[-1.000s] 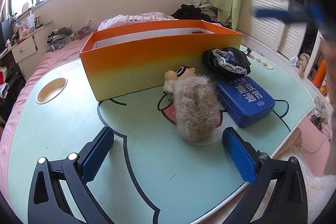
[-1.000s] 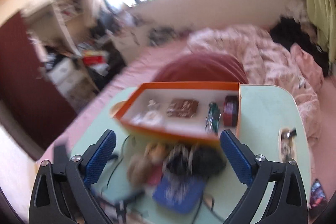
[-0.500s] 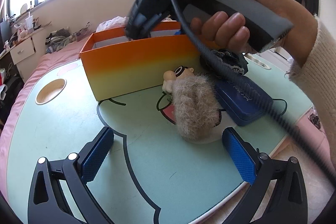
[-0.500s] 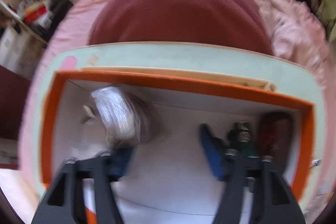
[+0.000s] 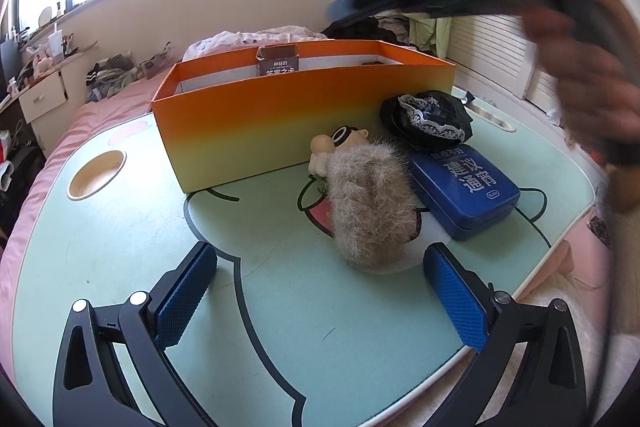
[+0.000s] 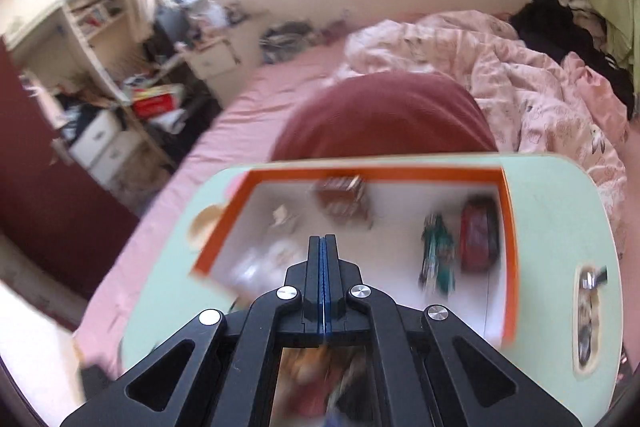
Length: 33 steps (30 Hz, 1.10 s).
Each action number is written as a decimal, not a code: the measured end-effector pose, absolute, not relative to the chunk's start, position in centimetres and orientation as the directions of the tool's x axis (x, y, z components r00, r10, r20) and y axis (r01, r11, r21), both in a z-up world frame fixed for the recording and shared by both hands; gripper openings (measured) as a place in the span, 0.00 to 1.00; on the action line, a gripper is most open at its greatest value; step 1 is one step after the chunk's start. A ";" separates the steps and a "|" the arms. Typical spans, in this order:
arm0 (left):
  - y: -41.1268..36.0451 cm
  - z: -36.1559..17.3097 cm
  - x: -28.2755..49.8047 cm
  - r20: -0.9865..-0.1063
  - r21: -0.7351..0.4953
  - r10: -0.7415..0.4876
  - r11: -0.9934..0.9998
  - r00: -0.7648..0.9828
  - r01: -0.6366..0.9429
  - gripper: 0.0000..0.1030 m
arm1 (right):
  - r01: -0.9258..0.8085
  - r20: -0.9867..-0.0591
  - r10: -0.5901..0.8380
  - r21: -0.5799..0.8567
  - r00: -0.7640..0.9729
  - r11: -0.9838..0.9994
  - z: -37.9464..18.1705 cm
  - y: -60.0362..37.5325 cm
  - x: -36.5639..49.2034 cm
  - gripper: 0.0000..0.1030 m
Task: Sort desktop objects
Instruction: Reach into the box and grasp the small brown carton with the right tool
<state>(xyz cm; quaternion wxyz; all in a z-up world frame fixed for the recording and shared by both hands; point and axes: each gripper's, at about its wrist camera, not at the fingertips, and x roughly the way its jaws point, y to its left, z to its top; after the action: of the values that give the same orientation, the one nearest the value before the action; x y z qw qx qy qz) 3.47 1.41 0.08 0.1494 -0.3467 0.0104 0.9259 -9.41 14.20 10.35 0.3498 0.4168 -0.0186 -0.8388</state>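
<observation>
Left wrist view, lower frame: left gripper point(image 5: 320, 291) spread wide, empty. Centre: fuzzy beige plush point(image 5: 368, 203) on mint table point(image 5: 100, 259), just before orange box point(image 5: 304, 115); blue tin point(image 5: 464, 187) touching plush's right side, black lace bundle point(image 5: 426, 115) behind it. Upper right: blurred hand point(image 5: 588, 83). Right wrist view only: box interior from above, blurred brown packet point(image 6: 342, 197), red item point(image 6: 478, 235); right gripper point(image 6: 323, 269) pressed closed, empty.

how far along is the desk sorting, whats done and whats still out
Partly done. The orange box already holds a brown card box, a red case and a green item. Nothing is in hand: the right tool is shut empty, the left tool open. The furry toy, blue tin, black lace pouch and small doll remain.
</observation>
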 end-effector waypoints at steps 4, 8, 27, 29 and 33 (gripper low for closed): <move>1.4 0.1 3.5 -0.645 -0.084 0.269 -0.955 -0.715 -0.284 1.00 | 0.639 -0.720 -0.604 0.293 -0.341 -0.711 9.9 15.9 -5.1 0.01; 1.5 0.1 3.5 -0.645 -0.084 0.269 -0.955 -0.715 -0.284 1.00 | 0.623 -0.756 -0.596 0.335 -0.269 -0.706 7.5 17.1 -4.8 0.04; 1.9 -0.2 3.3 -0.646 -0.081 0.266 -0.956 -0.715 -0.282 1.00 | 0.490 -0.850 -0.323 0.089 -0.416 -0.867 7.9 6.1 -15.0 0.70; 1.9 -0.2 3.3 -0.646 -0.081 0.266 -0.956 -0.715 -0.282 1.00 | 0.465 -0.884 -0.279 0.081 -0.376 -0.881 6.6 4.7 -16.7 0.65; 1.9 -0.3 3.1 -0.646 -0.083 0.269 -0.955 -0.715 -0.285 1.00 | 0.407 -0.905 -0.273 0.127 -0.325 -0.905 4.7 4.7 -18.3 0.38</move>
<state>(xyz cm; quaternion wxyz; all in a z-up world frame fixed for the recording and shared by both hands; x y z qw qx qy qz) 3.09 1.91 -0.28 0.1496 -0.3468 0.0113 0.9259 -18.30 4.67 4.69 0.2095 0.5417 0.0617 -0.8117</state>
